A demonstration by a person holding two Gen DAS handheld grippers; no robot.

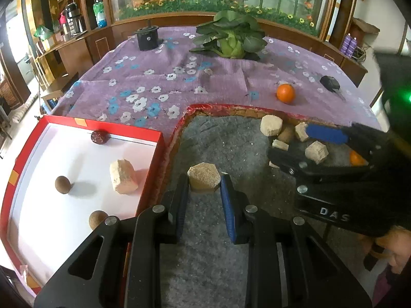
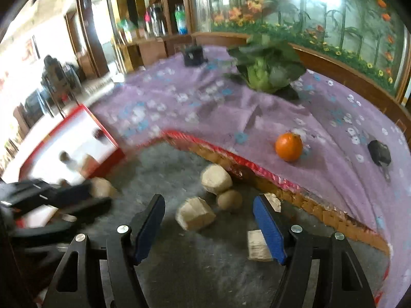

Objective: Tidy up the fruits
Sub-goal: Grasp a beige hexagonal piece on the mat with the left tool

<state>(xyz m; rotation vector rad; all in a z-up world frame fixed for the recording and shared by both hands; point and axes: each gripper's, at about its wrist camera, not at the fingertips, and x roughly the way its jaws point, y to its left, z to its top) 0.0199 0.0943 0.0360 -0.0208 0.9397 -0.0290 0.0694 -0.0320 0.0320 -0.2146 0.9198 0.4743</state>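
Left gripper clamps a tan hexagonal block

Right gripper hangs released over loose tan chunks on the grey mat, near its red far edge.

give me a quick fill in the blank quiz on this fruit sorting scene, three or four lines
1. The left gripper is shut on a tan ____ chunk.
2. The orange sits on the ____ flowered cloth.
3. The red-rimmed tray has a ____ floor.
4. The right gripper is ____, holding nothing.

Missing words: hexagonal; purple; white; open
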